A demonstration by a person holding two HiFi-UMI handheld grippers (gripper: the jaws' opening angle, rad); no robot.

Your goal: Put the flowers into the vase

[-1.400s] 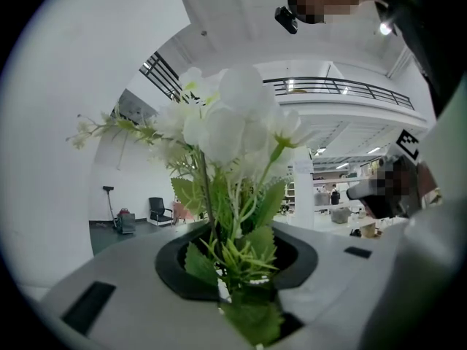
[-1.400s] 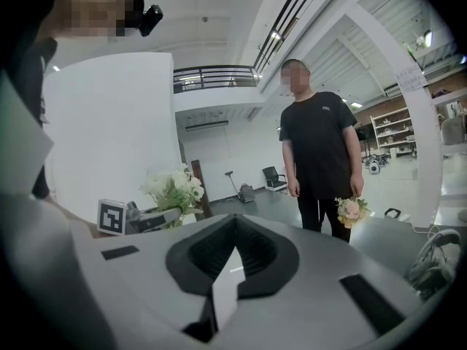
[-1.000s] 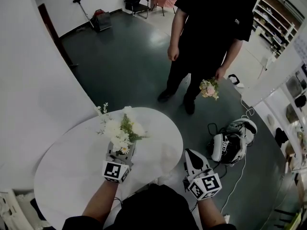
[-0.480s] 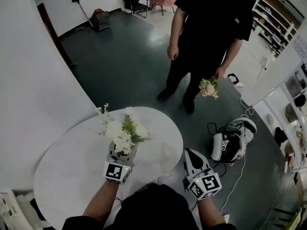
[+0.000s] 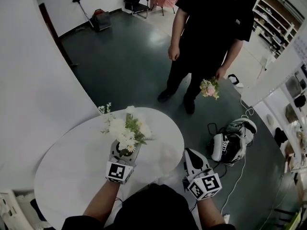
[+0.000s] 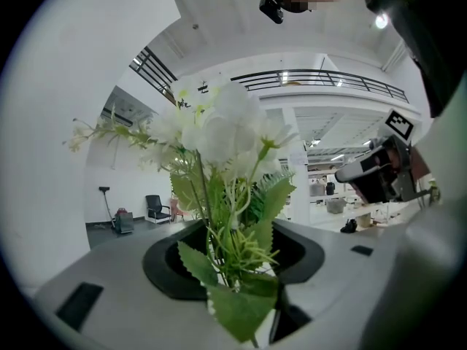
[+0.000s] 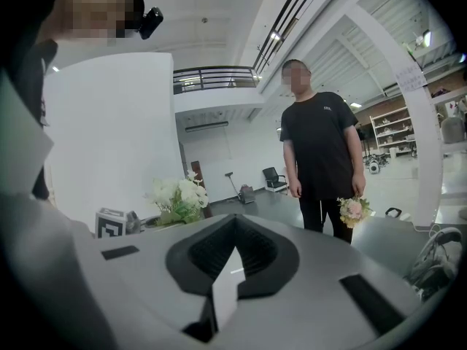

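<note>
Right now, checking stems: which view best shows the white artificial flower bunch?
Left gripper view: the white artificial flower bunch fills it, stems visible. Head view: blossoms from above; right gripper view: small distant bunch.

table open leftward, flowers blocking centre

Flat, even indoor light fills the head view with no hard shadows; the round white counter reads bright, while the dark green polished floor carries only a dull sheen. The plain white wall bows outward toward that view's edge. The left gripper view and right gripper view sit inside black circular vignettes and bend strongly at the rim. In the left one a ceiling lamp flares, the white flowers with green serrated leaves look washed out, and the nearest leaves are soft.
</note>
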